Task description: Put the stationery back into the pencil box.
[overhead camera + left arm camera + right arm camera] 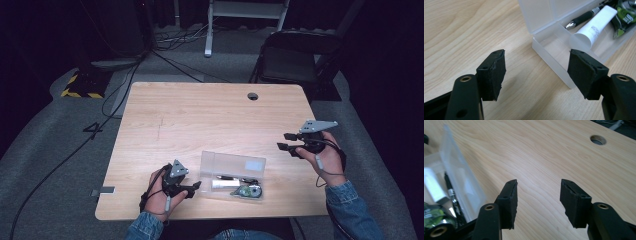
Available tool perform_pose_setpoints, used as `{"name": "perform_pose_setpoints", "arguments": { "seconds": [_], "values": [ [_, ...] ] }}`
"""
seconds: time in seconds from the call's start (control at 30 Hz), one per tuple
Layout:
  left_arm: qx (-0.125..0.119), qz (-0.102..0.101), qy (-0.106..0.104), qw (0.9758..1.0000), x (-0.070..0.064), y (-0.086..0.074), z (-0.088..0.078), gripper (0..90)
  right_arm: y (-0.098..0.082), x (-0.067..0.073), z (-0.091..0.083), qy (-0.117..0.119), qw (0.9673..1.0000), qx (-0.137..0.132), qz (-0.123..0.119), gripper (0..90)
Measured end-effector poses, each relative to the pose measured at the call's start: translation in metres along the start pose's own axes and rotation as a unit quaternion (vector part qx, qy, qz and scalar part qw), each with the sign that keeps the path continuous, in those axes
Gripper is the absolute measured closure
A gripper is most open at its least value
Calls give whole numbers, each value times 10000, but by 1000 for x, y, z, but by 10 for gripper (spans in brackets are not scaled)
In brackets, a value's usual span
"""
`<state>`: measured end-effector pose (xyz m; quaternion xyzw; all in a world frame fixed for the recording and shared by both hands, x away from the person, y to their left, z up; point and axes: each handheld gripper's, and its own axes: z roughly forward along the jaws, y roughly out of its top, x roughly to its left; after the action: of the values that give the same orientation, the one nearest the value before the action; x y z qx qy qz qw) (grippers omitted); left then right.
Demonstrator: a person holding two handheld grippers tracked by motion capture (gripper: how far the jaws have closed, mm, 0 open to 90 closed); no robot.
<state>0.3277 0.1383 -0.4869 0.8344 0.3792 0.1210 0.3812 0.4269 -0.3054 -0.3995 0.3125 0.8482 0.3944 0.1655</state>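
A clear plastic box (227, 172) lies near the table's front edge with its lid (234, 163) swung up. Inside it are a white tube (225, 184), a black pen (231, 177) and a green item (250, 191). My left gripper (194, 190) is just left of the box, open, nothing between its pads. In the left gripper view the box corner (554, 58) sits close ahead of the gripper (537, 71), with the tube (594, 27) and pen (584, 18) beyond. My right gripper (286, 141) hovers open over bare wood at the right; the right gripper view shows it (539, 202) holding nothing.
The wooden table (200, 115) has a round cable hole (253, 96) near its far edge. A dark chair (292, 57) stands behind the table, with cables (130, 75) on the grey floor to the left. Bare wood stretches beyond the box.
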Motion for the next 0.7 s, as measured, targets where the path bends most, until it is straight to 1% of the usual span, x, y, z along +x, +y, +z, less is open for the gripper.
{"name": "perform_pose_setpoints", "arguments": {
  "seconds": [0.03,0.07,0.17,0.23,0.3,0.4,0.43,0.5,0.53,0.6,0.7],
  "values": [
    [-36,51,53,10000,3,-1,-2,316,-4,-4,-1,-43,10000,1,62,483],
    [-20,33,57,10000,4,-1,-3,310,-7,-8,-3,-87,9999,0,126,473],
    [-104,-22,45,9999,7,-3,-7,303,-15,-16,-5,-190,9995,19,242,454],
    [-124,-13,75,9999,9,-4,-10,295,-20,-20,-5,-224,9993,20,308,446],
    [-151,-52,94,9998,10,-5,-12,291,-22,-22,-5,-249,9991,51,337,444],
    [-177,-133,192,9996,19,-10,-18,281,-32,-30,-2,-341,9983,115,454,427],
    [-177,-133,192,9996,19,-10,-18,277,-32,-30,-2,-341,9983,115,454,427],
    [-225,-260,305,9989,28,-15,-23,270,-40,-35,1,-417,9976,179,514,418],
    [-226,-287,358,9987,31,-16,-25,263,-44,-37,2,-459,9972,221,546,416],
    [-245,-386,433,9980,37,-18,-27,254,-50,-39,3,-482,9968,249,590,412],
    [-234,-470,546,9971,47,-23,-29,244,-58,-42,5,-515,9962,280,639,404]
  ]
}}
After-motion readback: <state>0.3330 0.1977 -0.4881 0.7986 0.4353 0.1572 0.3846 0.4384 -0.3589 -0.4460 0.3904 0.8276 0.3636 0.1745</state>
